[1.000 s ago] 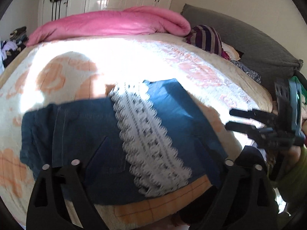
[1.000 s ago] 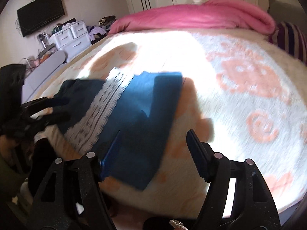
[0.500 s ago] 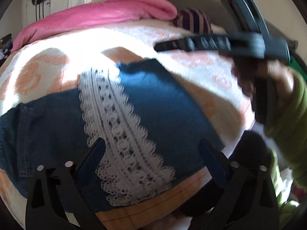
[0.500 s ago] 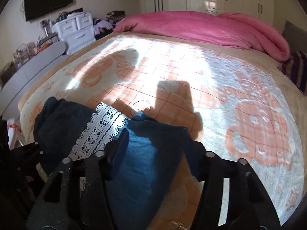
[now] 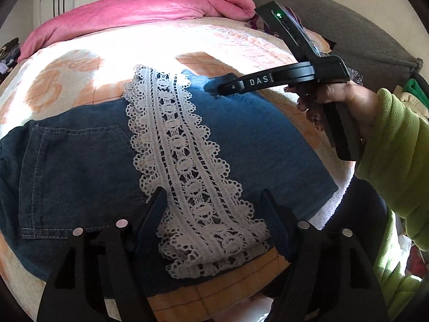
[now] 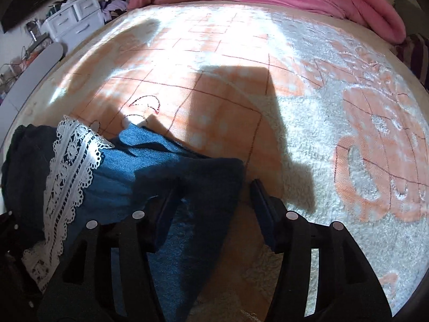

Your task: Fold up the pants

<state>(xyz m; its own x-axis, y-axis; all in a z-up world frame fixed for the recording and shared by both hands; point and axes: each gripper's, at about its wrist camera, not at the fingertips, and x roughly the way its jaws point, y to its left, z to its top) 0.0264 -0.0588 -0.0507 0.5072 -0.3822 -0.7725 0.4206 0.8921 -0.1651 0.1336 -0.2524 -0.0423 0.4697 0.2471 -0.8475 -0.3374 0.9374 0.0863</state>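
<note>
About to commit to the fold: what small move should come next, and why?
Probably finish closing both grippers. The left gripper, closing, straddles the white lace hem of the blue denim pants; the right gripper, opening slightly, straddles their far corner, neither pinching yet.

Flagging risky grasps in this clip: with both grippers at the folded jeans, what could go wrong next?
1. The left gripper is closing over the lace trim; its pads could snag the lace alone rather than the denim under it.
2. The right gripper, opening slightly, straddles only the far corner of the jeans, so the fold may slip out or bunch.
</note>
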